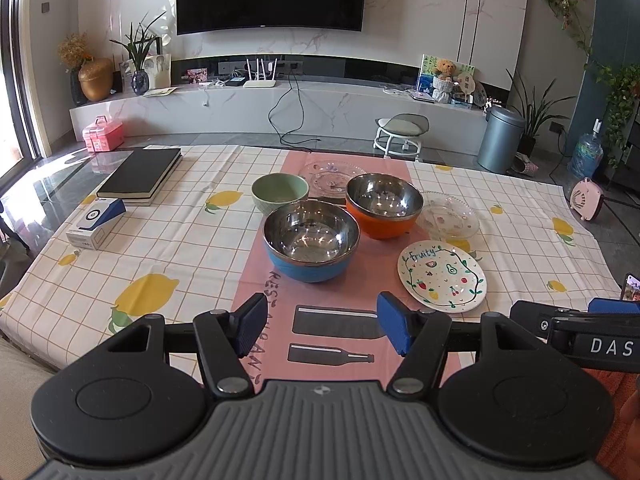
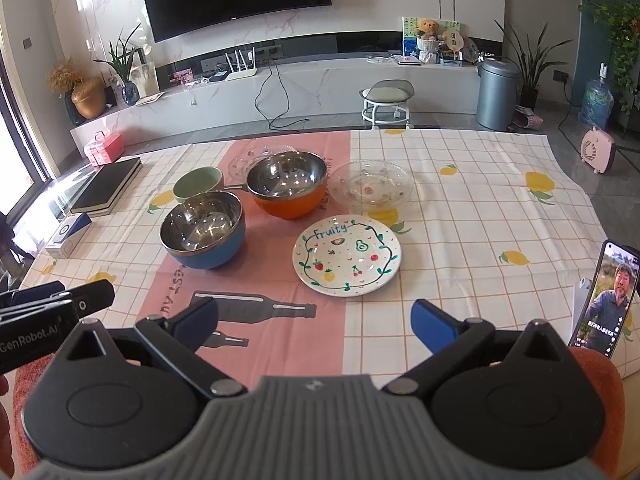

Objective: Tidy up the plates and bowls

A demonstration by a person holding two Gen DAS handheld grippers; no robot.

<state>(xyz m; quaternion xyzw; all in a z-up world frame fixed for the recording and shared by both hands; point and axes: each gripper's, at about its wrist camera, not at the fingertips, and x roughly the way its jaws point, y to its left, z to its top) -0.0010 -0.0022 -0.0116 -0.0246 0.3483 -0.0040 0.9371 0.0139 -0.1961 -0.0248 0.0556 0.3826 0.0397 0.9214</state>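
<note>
A: Stock on the worktop [image 2: 460, 216], right wrist view, clock bearings taken from the fruit-print plate [image 2: 347, 255]. Bowls, three: blue steel-lined bowl [image 2: 203, 231] at nine o'clock; orange steel-lined bowl [image 2: 289, 184] at eleven; green ceramic bowl [image 2: 199, 182] past the blue one, at ten.

B: Plates?

A: Three. The fruit-print plate, alone, near the front edge. One clear glass plate [image 2: 371, 185] at one o'clock, just beside the orange bowl. A second clear glass plate [image 2: 256, 156] at eleven o'clock, partly hidden behind the orange bowl.

B: Any item stacked?

A: None that shows. Every bowl sits upright on its own, every plate lies flat by itself. By my reckoning the sorting has not begun: bowls remain to be nested, plates remain to be piled.

B: Condition of the tools?

A: Left tool [image 1: 322, 328]: released, jaws wide apart, nothing between them, hanging above the pink runner [image 1: 276, 312] at the near edge, blue bowl dead ahead at twelve o'clock. Right tool [image 2: 316, 326]: also released and bare, fruit-print plate at its twelve.

B: Other entries?

A: Black book [image 2: 107, 186] and a small boxed item [image 2: 68, 236] at the left margin; phone [image 2: 610, 300] propped at the right edge. Not part of the lot.
</note>
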